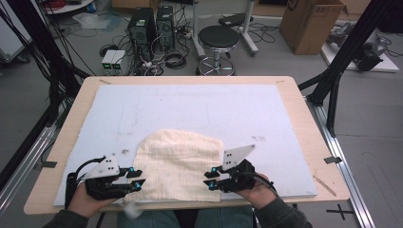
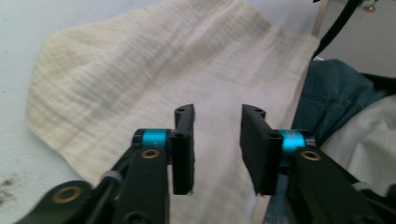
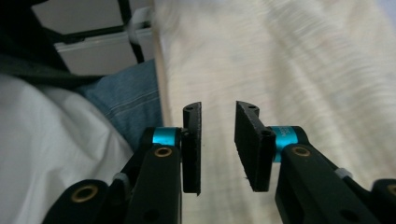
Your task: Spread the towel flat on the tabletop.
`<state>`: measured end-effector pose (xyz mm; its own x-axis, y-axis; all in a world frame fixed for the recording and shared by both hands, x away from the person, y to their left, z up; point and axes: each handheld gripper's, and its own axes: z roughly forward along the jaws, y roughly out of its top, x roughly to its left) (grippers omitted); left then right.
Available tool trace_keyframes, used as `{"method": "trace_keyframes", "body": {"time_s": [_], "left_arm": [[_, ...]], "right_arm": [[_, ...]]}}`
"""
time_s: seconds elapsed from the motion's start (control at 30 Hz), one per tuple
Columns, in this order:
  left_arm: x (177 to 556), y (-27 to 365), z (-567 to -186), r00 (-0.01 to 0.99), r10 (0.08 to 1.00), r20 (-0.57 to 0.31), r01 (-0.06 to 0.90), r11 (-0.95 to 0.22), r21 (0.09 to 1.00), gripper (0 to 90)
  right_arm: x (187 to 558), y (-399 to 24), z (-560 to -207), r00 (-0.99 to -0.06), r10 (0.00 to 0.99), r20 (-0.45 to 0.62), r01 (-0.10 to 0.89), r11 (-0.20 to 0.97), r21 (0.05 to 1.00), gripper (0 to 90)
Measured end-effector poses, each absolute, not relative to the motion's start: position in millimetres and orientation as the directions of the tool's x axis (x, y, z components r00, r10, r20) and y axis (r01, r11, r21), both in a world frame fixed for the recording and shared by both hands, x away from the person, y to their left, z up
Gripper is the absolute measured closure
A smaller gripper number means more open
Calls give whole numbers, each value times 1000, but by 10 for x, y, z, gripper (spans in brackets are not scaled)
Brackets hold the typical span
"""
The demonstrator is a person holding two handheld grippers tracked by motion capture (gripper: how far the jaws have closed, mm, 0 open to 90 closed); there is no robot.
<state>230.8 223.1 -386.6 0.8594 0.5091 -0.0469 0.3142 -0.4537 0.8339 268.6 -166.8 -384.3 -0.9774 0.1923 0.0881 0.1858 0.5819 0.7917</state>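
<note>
Looking down from the high view, we have a cream cloth [image 1: 178,164] lying flat on the pale blue-white mat [image 1: 190,109] that covers most of the wooden counter [image 1: 311,128]. The cloth sits at the near side of the mat, roughly in the middle, its near edge right along the counter's front edge and its far edge rounded off.

On the one side, the left tongs [image 1: 138,179] hover at the cloth's near left corner, held in the person's left hand [image 1: 88,199], tips pointing inward across the fabric. On the other, the right tongs [image 1: 210,179] sit at the near right corner, in the right hand [image 1: 259,192], tips pointing back the opposite way. The two face each other with the cloth between them.

Over to the left gripper view: the left tongs [image 2: 217,140] are parted, a clear gap between the black jaws, nothing caught in them, cloth [image 2: 154,70] spread beneath and beyond. Denim [image 2: 336,93] shows past the counter edge.

The right gripper view tells the same story: the right tongs [image 3: 218,144] stand apart and hold nothing, ribbed cream cloth [image 3: 289,60] under them, slightly blurred. Whether the jaw tips touch the fabric, I cannot tell. Beyond the counter, a black stool [image 1: 218,38] and a cardboard box [image 1: 311,23] stand on the floor.
</note>
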Motion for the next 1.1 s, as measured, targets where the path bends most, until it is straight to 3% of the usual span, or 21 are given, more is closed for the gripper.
{"method": "trace_keyframes", "body": {"time_s": [0.47,0.67,0.8,0.87,0.93,1.1], "left_arm": [[3094,2154,-4015,748,662,-55,385,-366,847,552],[3141,2130,-4114,745,666,-38,390,-389,835,545],[3124,2130,-4118,748,664,-22,384,-405,830,529],[3115,2125,-4118,747,665,-18,384,-409,828,521],[3110,2131,-4110,747,665,-18,381,-406,831,518],[3110,2153,-4101,741,671,-24,380,-391,838,516]], "right_arm": [[3773,-1958,-3992,-846,525,92,407,526,747,622],[3999,-1897,-4213,-821,559,114,471,551,689,605],[4057,-1834,-4316,-817,566,107,492,588,642,680],[4059,-1816,-4321,-824,559,96,479,596,644,791],[4052,-1796,-4319,-837,538,102,469,609,639,839],[4127,-1755,-4148,-842,538,32,447,663,600,848]]}}
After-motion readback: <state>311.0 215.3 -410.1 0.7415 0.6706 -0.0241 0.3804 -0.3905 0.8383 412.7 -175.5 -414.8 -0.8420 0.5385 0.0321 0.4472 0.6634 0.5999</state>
